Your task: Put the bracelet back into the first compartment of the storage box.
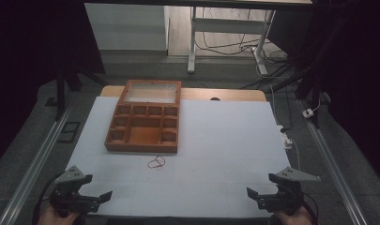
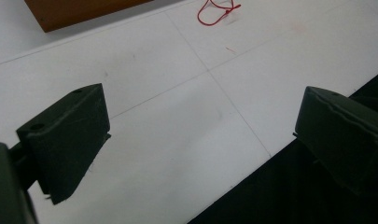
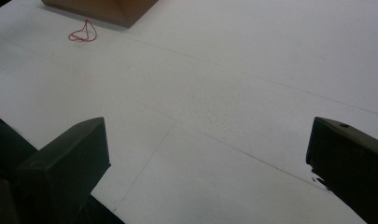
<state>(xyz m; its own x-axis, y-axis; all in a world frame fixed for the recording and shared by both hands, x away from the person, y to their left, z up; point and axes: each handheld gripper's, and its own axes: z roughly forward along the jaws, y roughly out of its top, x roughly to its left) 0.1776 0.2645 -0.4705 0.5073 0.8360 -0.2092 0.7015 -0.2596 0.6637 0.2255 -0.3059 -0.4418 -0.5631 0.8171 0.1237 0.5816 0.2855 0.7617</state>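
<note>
Left gripper (image 1: 102,196): mine, at the near table (image 1: 216,140) edge — jaws spread, empty.
Right gripper (image 1: 251,193): the same.
Red string (image 1: 156,162): between them, before the wooden box (image 1: 143,145).

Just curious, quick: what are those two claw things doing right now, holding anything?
Left gripper: open, holding nothing, over the white table.
Right gripper: open, holding nothing.
</note>
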